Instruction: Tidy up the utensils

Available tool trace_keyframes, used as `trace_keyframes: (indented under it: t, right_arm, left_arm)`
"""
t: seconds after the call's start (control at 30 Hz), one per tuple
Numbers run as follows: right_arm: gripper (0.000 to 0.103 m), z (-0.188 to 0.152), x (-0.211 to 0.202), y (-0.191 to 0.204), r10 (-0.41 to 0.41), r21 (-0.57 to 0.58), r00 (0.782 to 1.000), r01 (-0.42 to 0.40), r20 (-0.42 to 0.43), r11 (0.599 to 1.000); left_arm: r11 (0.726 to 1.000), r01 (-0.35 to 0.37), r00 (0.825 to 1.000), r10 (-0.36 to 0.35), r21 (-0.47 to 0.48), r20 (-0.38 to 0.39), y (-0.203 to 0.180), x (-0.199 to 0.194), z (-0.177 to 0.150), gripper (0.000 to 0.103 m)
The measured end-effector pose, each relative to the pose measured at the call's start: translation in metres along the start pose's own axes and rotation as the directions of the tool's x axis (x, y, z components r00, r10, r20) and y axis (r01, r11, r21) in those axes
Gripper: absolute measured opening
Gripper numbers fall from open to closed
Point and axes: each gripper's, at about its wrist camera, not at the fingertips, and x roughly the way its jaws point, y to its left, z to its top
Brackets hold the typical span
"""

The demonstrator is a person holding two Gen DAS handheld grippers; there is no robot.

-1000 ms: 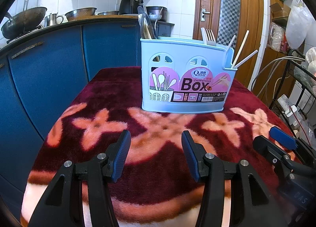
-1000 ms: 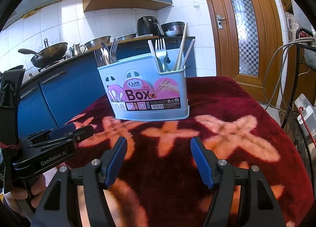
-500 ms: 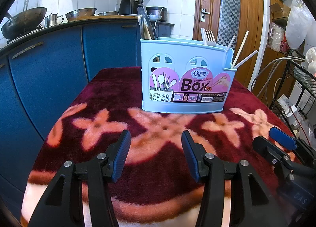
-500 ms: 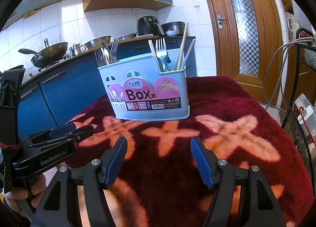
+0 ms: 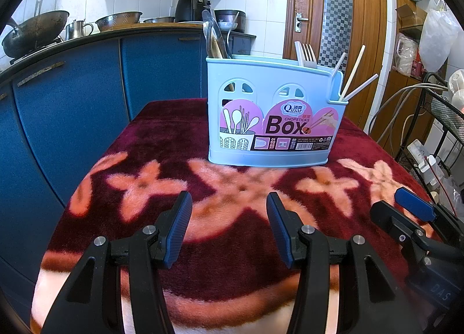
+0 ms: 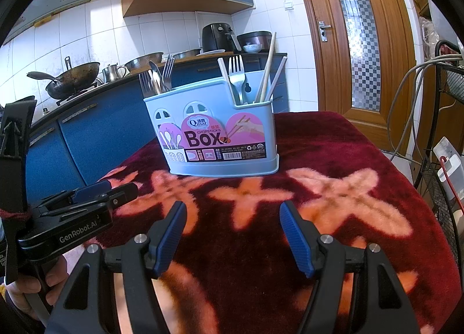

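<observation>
A light blue utensil box (image 5: 272, 119) (image 6: 216, 131) with a pink "Box" label stands upright on the table. Forks and spoons (image 6: 158, 78) fill its left compartment, a fork (image 6: 236, 72) and a white handle stand in the middle, and chopsticks (image 6: 269, 70) (image 5: 352, 72) lean in the right one. My left gripper (image 5: 229, 215) hovers open over the cloth in front of the box, with nothing between its fingers. My right gripper (image 6: 232, 223) is open too, well short of the box. Each gripper shows at the edge of the other's view.
A dark red blanket with orange flowers (image 5: 249, 189) covers the table. Blue kitchen cabinets (image 5: 72, 107) with a wok (image 5: 34, 29) and pots run along the left. A wooden door (image 6: 356, 35) stands behind, and a wire rack with cables (image 6: 443, 131) at the right.
</observation>
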Motion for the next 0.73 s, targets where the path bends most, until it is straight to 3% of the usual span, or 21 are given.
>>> trace_keyframes:
  t: [0.73]
  right_arm:
    - [0.069, 0.0001, -0.0003, 0.0000, 0.000, 0.001, 1.000, 0.000, 0.000, 1.000]
  left_arm:
    - [1.000, 0.000, 1.000, 0.000, 0.002, -0.007, 0.0004, 0.0006, 0.0007, 0.055]
